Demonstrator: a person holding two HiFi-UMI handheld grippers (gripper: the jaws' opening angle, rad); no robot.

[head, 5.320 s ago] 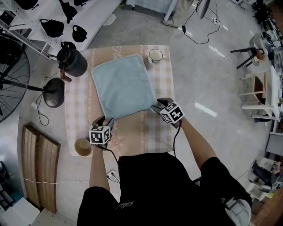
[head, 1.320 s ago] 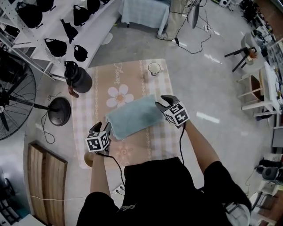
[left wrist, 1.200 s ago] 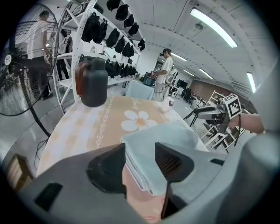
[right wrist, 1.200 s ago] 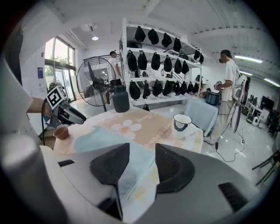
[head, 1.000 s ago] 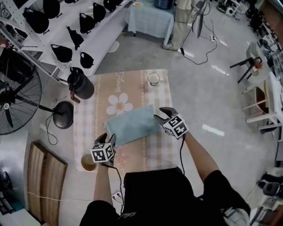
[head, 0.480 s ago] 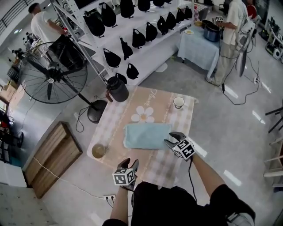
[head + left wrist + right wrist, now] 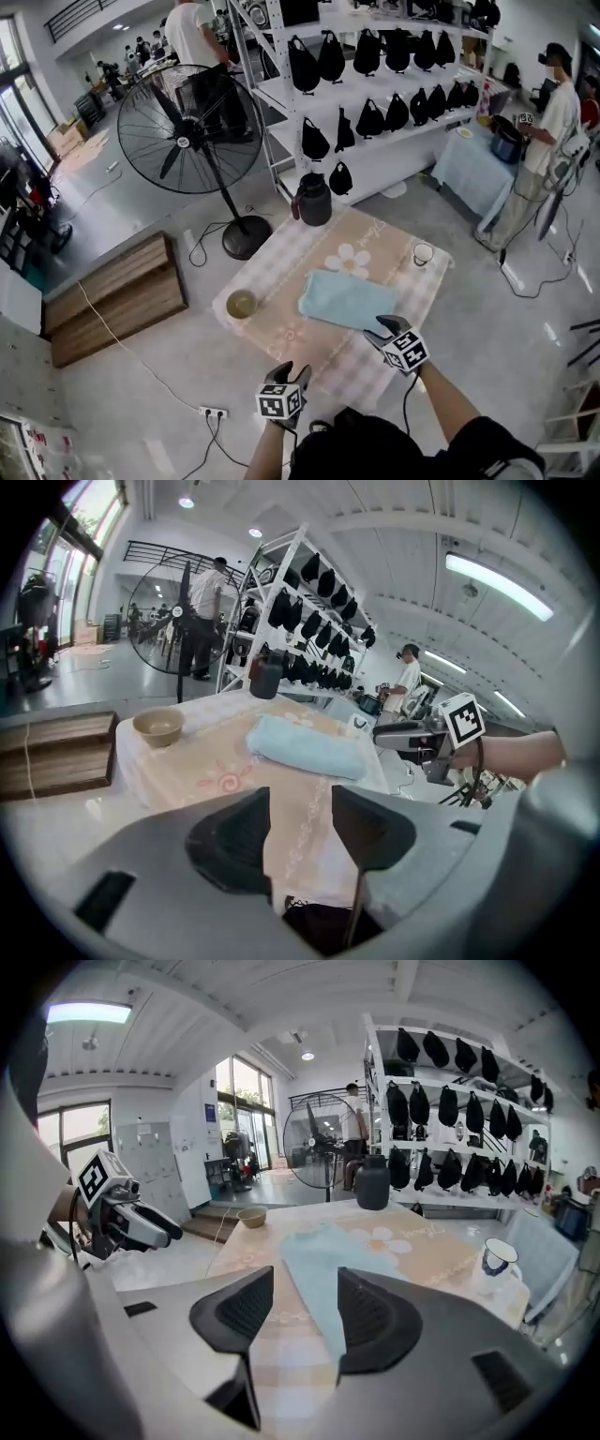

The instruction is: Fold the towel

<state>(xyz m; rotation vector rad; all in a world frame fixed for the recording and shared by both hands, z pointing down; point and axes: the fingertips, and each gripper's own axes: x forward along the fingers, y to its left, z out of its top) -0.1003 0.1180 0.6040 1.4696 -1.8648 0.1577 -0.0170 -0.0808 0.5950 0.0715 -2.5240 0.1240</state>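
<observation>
On the table, about its middle, the towel lay folded into a light blue oblong on the flowered cloth, free of both tools. Left of the towel, near the table's corner, stood a tan bowl. Beyond the towel's right end stood a white cup, and beyond its far left a dark jug stood at the table's far corner. Further behind the towel rose a big floor fan and white shelves hung with black bags. Wooden boards lay on the floor well left of it, and a person stood far off to its right.

The left hand-held gripper was held back from the towel, off the table's near edge, its jaws apart with only cloth seen past them. The right hand-held gripper hung just beside the towel's near right corner, clear of it. Its jaws had just been opening and stood apart, with nothing between the pads.

The head view alone took in the whole table from above, with both marker cubes. The left gripper view showed the towel's rounded fold edge-on and the other tool out to its right. The right gripper view showed the cup's dark print and the left tool well left of the towel.
</observation>
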